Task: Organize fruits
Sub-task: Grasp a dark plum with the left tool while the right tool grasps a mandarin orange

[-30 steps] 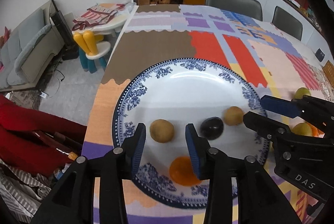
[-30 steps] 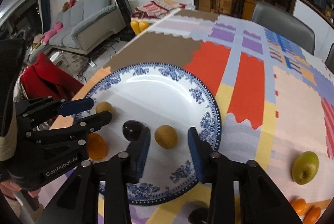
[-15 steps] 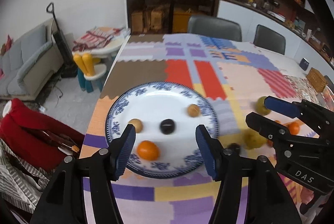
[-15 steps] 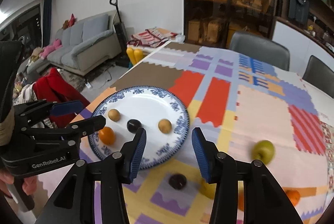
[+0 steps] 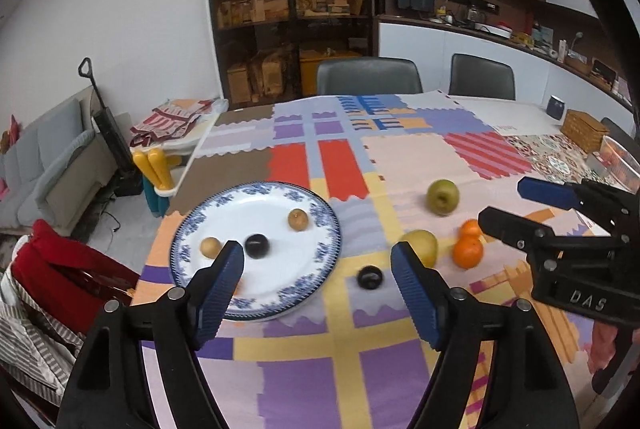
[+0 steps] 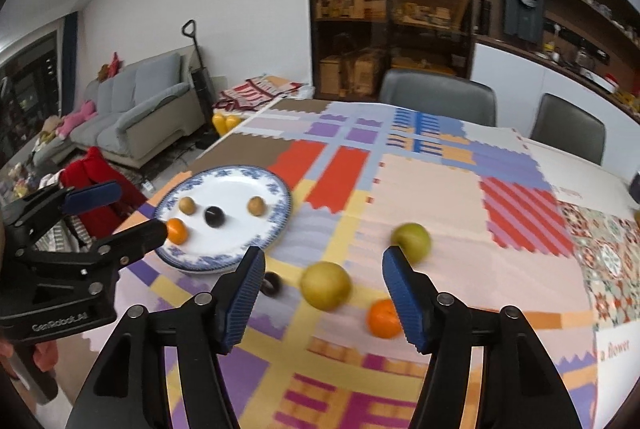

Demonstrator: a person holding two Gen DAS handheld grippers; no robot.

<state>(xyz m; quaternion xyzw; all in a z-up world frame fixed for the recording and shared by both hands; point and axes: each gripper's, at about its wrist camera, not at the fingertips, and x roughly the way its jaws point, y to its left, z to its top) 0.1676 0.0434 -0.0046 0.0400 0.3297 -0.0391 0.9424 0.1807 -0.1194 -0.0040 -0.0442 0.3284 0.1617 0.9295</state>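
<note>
Both grippers had drawn back and upward from the plate [image 5: 320, 253] since a second earlier, so the whole spread of fruit came into view. The left gripper [image 5: 316, 269] hung above the near edge of the tabletop [image 5: 408, 157], its jaws spread wide and holding nothing. The right gripper [image 6: 324, 275] stood likewise, jaws wide apart and empty.

On the plate lay two small brown fruits [image 5: 298, 219], a dark plum [image 5: 257, 245] between them, and a small orange [image 6: 177, 231]. Only the right wrist view showed that orange plainly; in the left wrist view it was almost wholly hidden behind the left finger. The right wrist view in turn showed a single loose orange [image 6: 383, 317], partly behind its own right finger, where the left wrist view showed two oranges [image 5: 468, 253] touching.

Off the plate, on the patterned cloth [image 6: 424, 189], sat a second dark plum [image 5: 369, 277], a yellow pear [image 6: 326, 285] and a green apple [image 6: 412, 241]. These were blurred in the right wrist view, and the plum there was half covered by the left finger.
</note>
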